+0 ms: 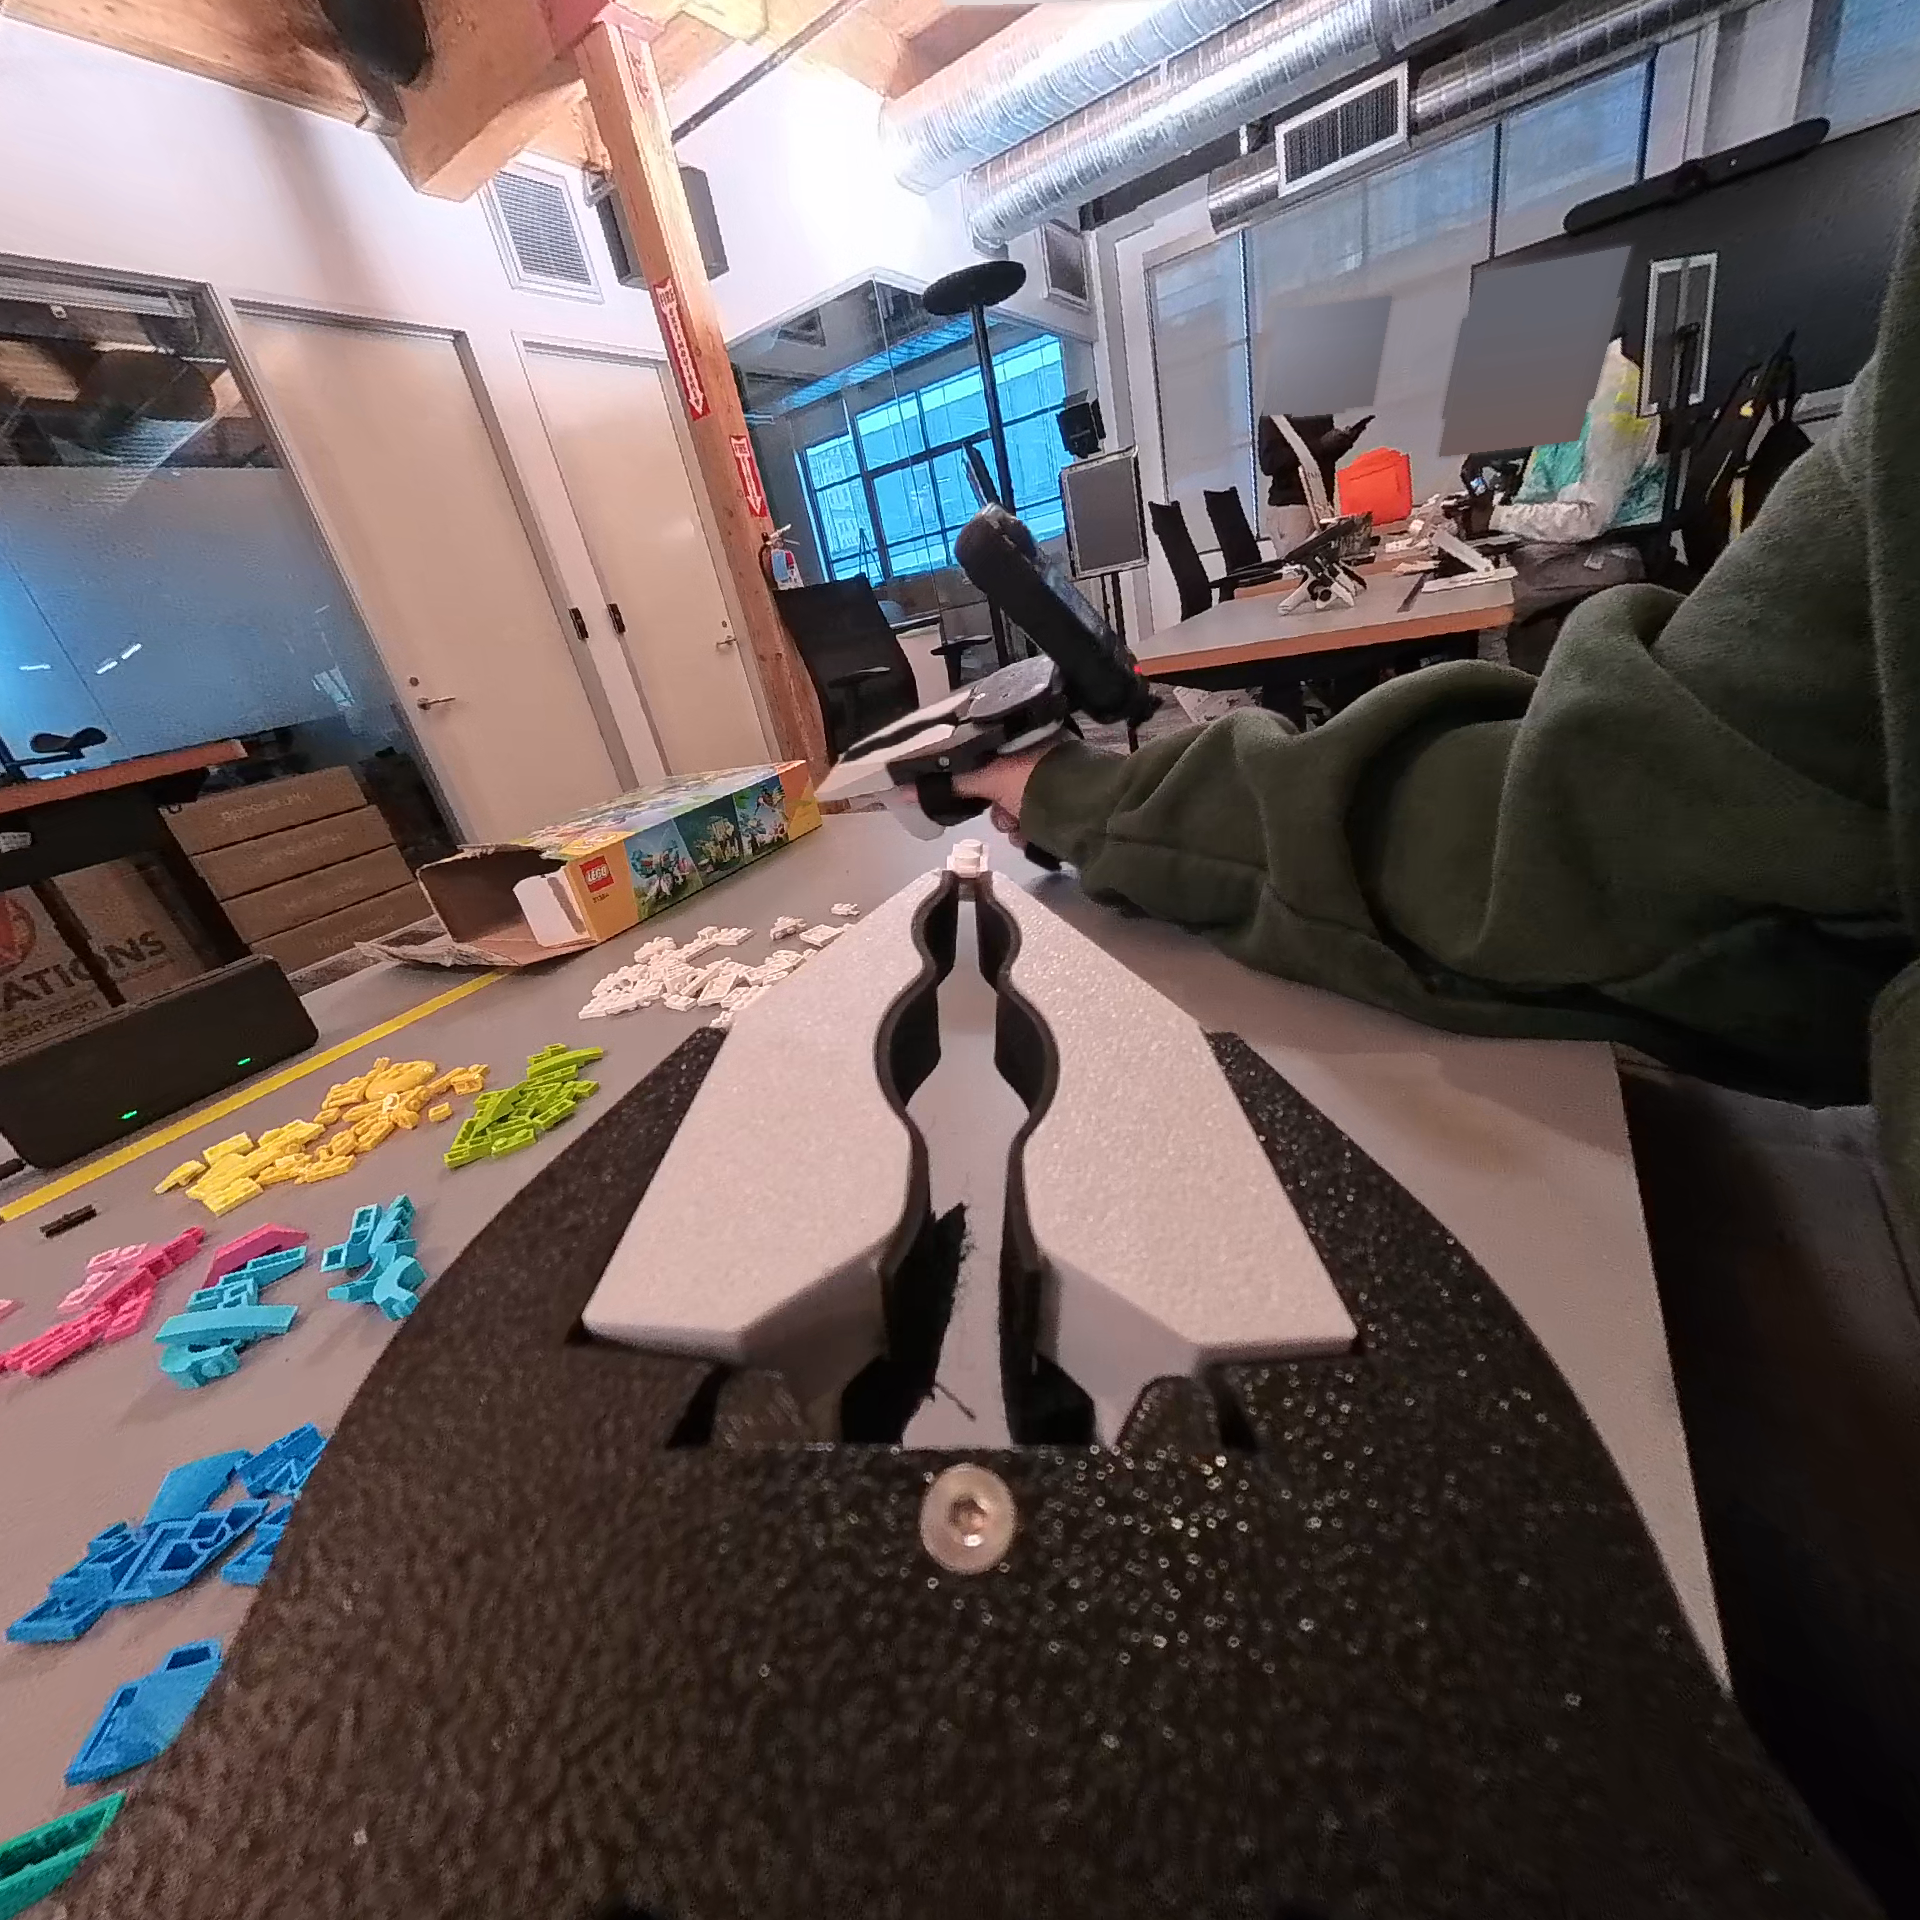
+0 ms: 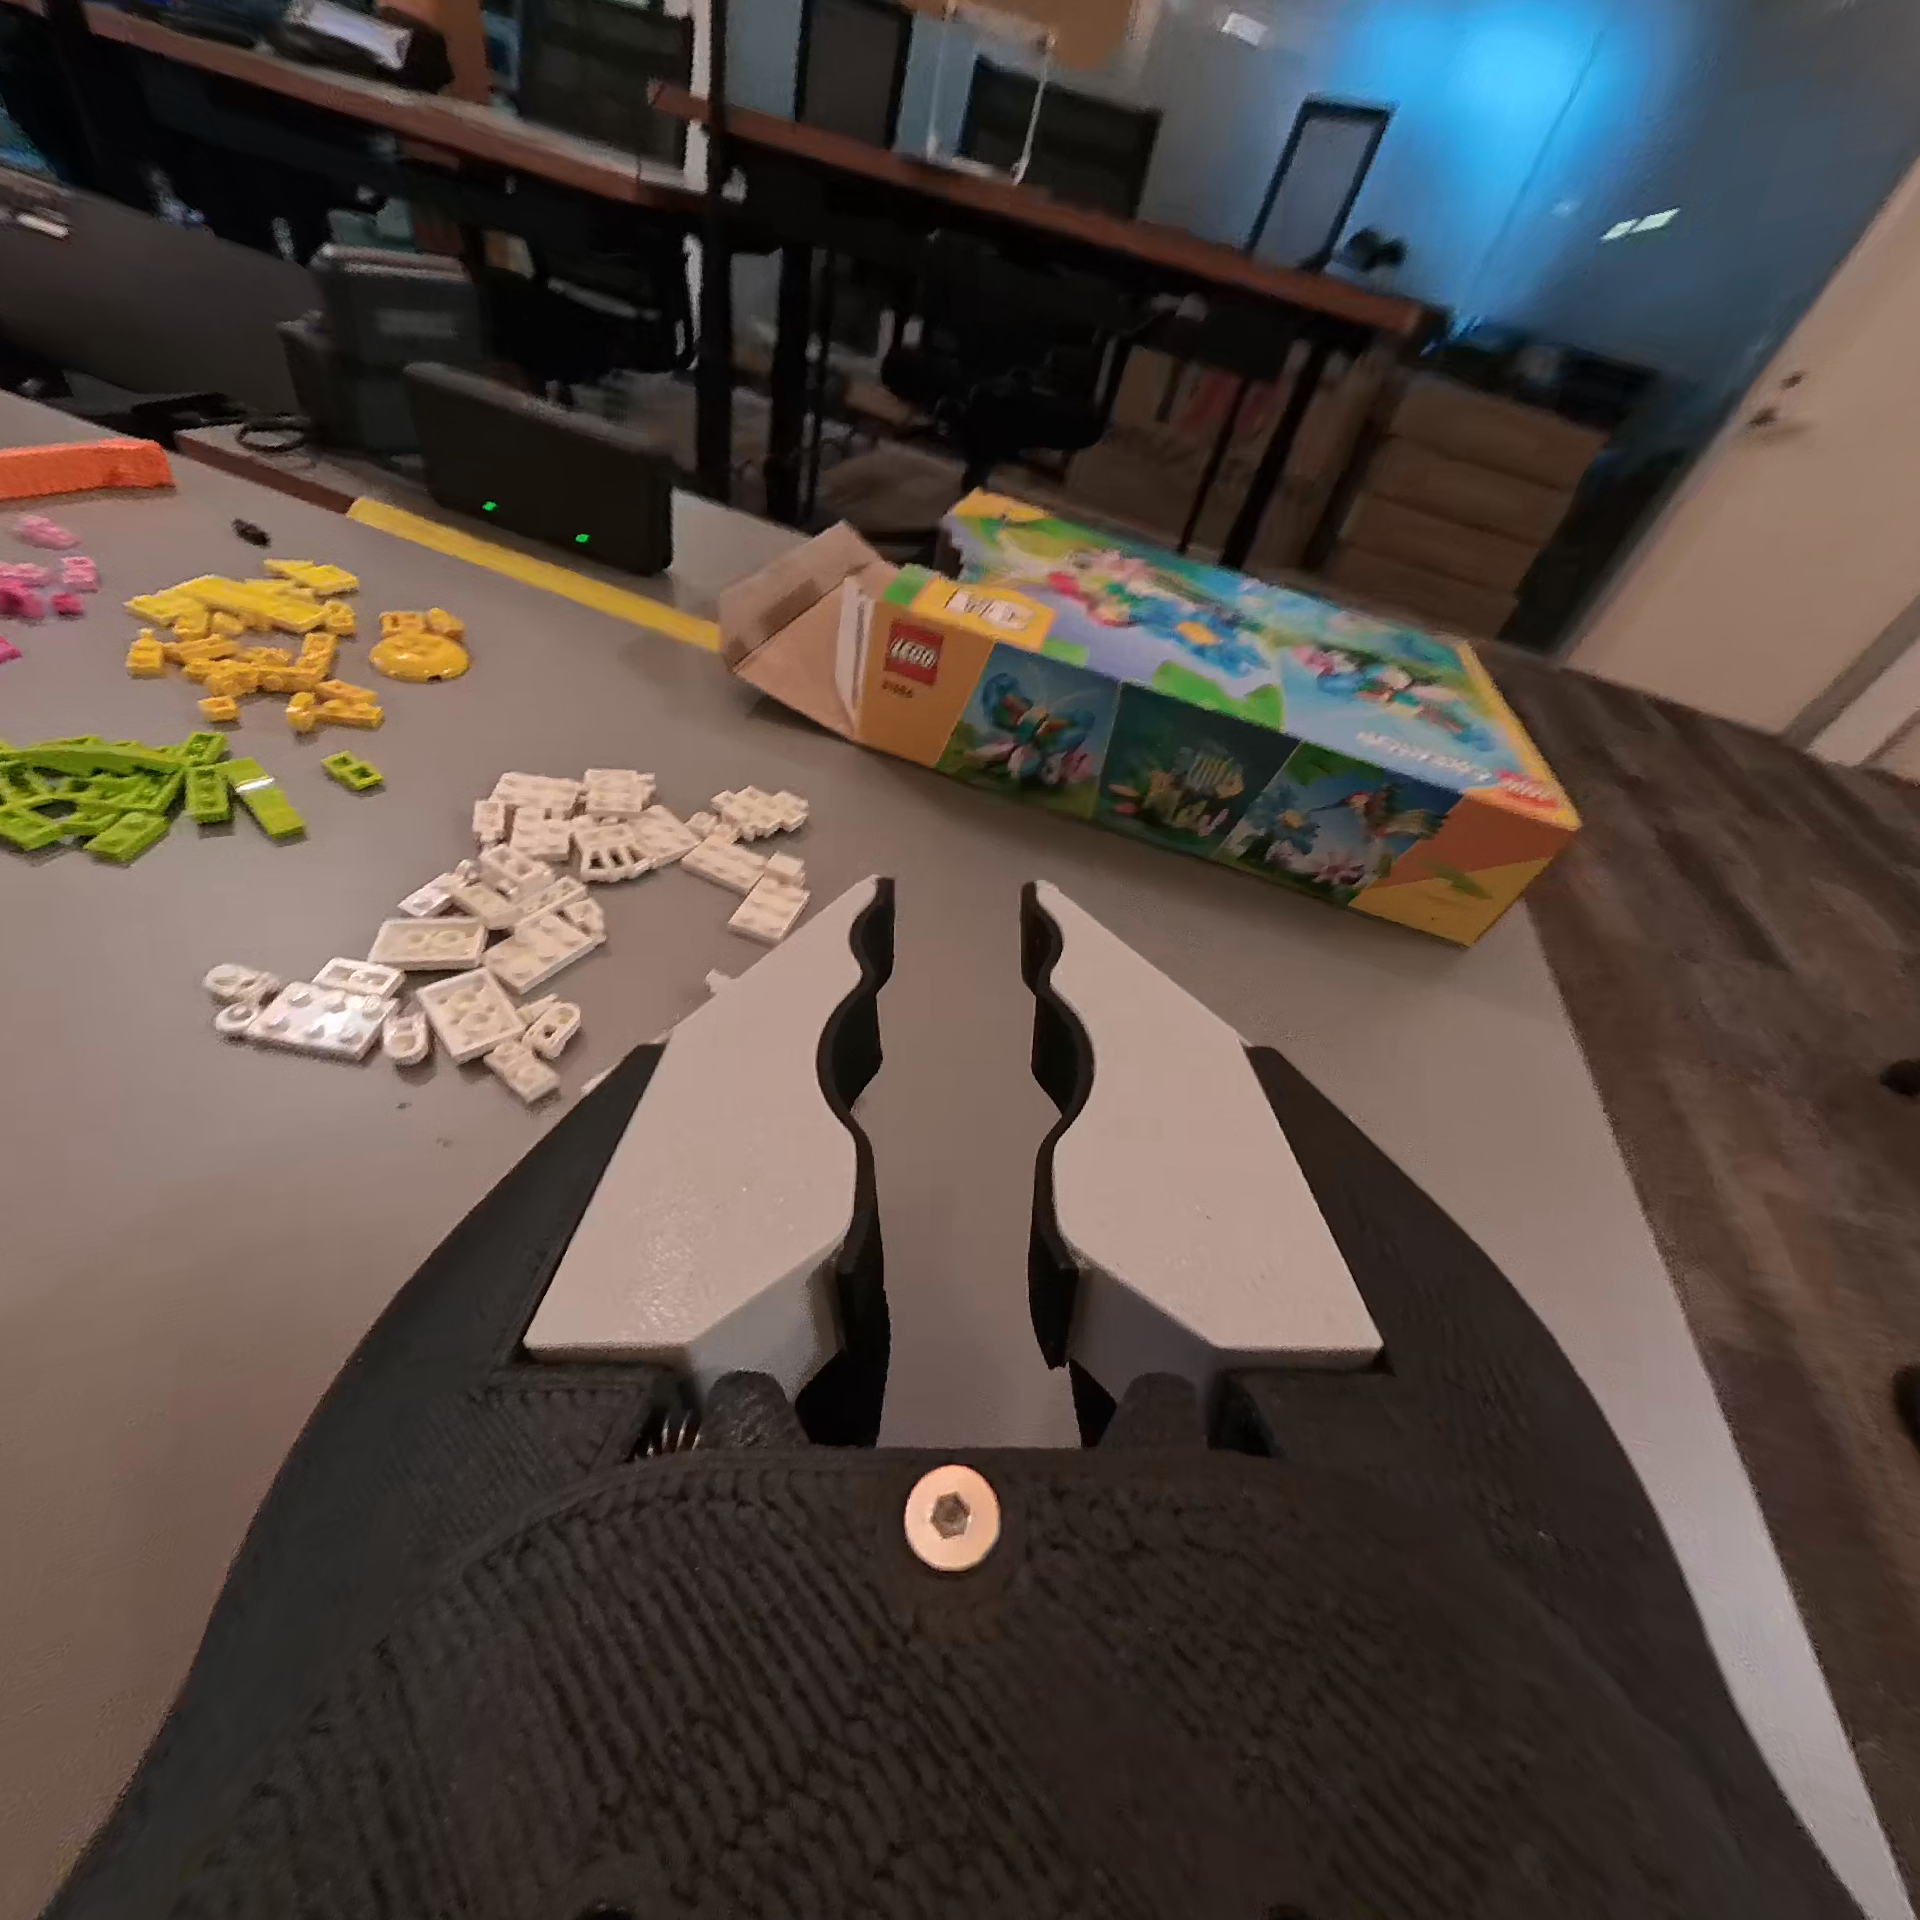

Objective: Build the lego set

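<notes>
My left gripper is shut on a small white lego piece that sticks up from its tips, above the grey table. My right gripper is open and empty, held above the table beside the white brick pile. The right gripper also shows in the left wrist view, held by a hand in a green sleeve just beyond the held piece. Sorted piles lie on the table: white, yellow, lime green, pink, turquoise and blue.
The opened lego box lies on its side at the table's far end, also in the left wrist view. A black device with green lights stands behind a yellow tape line. The table edge runs on the right. The gap from one gripper's tips to the other's is roughly 35 cm.
</notes>
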A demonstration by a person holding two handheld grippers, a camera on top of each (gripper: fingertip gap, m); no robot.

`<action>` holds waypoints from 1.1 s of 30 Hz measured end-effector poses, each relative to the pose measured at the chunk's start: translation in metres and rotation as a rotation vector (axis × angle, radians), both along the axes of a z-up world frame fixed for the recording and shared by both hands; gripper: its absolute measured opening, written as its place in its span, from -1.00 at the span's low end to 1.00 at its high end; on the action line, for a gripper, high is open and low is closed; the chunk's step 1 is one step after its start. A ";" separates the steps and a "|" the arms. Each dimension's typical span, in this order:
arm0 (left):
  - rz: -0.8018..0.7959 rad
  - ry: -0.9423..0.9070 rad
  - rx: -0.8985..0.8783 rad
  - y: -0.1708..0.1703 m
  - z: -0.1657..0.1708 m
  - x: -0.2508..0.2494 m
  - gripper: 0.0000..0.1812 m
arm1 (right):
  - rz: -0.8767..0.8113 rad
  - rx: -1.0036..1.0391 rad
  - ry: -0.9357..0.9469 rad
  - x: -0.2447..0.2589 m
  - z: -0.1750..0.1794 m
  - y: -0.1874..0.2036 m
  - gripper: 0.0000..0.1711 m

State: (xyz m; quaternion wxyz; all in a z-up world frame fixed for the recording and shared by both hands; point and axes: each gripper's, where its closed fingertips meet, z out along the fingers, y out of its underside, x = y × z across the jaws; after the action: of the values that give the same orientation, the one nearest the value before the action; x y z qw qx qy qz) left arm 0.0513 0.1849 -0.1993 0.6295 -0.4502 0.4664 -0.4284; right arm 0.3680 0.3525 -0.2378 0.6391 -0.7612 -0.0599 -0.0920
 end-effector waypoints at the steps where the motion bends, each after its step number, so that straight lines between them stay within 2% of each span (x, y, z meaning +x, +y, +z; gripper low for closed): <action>1: 0.000 0.000 0.000 0.000 0.000 0.000 -1.00 | 0.019 -0.033 0.020 -0.001 -0.004 0.000 -0.74; 8: 0.001 0.003 -0.001 0.000 -0.001 0.001 -0.99 | 0.046 -0.264 0.210 -0.007 -0.038 0.000 -0.79; 12: 0.002 0.005 0.000 0.000 -0.001 0.001 -1.00 | 0.043 -0.346 0.168 -0.016 -0.050 0.004 -0.81; 15: 0.003 0.004 0.000 0.001 -0.001 0.001 -1.00 | 0.069 -0.339 0.140 -0.025 -0.049 0.012 -0.86; 19: 0.004 0.011 0.004 0.001 -0.002 0.002 -1.00 | 0.124 -0.332 0.249 -0.031 -0.043 0.034 -0.87; 26: 0.006 0.012 -0.007 0.003 -0.002 0.003 -0.99 | 0.192 -0.318 0.205 -0.035 -0.044 0.062 -0.88; 33: 0.005 0.007 -0.025 0.006 -0.002 0.002 -1.00 | 0.274 -0.259 0.212 -0.045 -0.034 0.069 -0.87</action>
State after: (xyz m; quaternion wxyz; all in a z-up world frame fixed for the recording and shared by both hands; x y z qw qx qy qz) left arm 0.0536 0.1906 -0.2018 0.6230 -0.4608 0.4622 -0.4311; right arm 0.3231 0.4213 -0.2716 0.5452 -0.8271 -0.1066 0.0848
